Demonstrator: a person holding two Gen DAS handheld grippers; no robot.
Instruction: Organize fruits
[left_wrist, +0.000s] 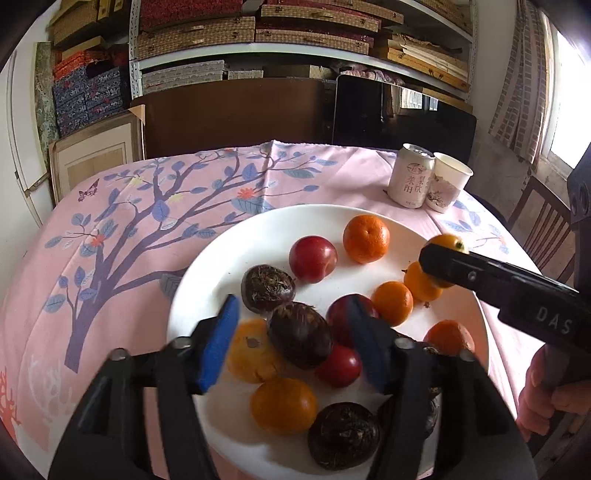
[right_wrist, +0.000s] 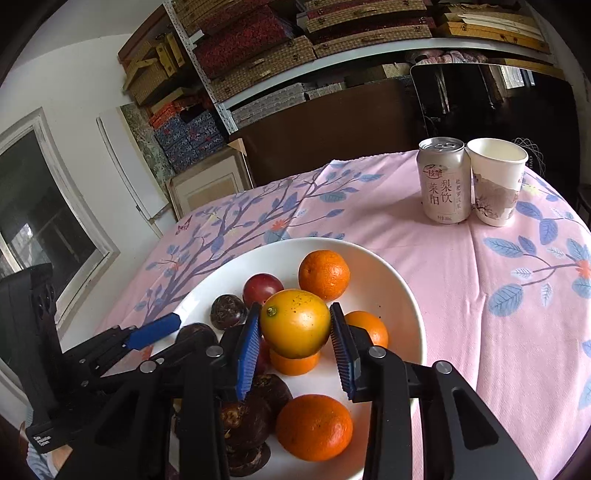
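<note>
A white plate (left_wrist: 229, 258) (right_wrist: 388, 280) on the pink tablecloth holds several mandarins, red plums and dark water chestnuts. My left gripper (left_wrist: 293, 301) hovers over the near half of the plate with its jaws wide. A dark water chestnut (left_wrist: 299, 334) lies between the blue pads, with a gap on each side. My right gripper (right_wrist: 294, 308) is raised above the plate and shut on a yellow-orange fruit (right_wrist: 295, 323) (left_wrist: 448, 242); both pads touch its sides. In the left wrist view the right gripper (left_wrist: 428, 254) reaches in from the right.
A drink can (left_wrist: 412, 175) (right_wrist: 445, 181) and a paper cup (left_wrist: 448, 182) (right_wrist: 496, 181) stand together at the table's far right. A person's hand (left_wrist: 546, 398) grips the right tool. A wooden chair (left_wrist: 543, 221) stands on the right, and shelves of boxes line the back wall.
</note>
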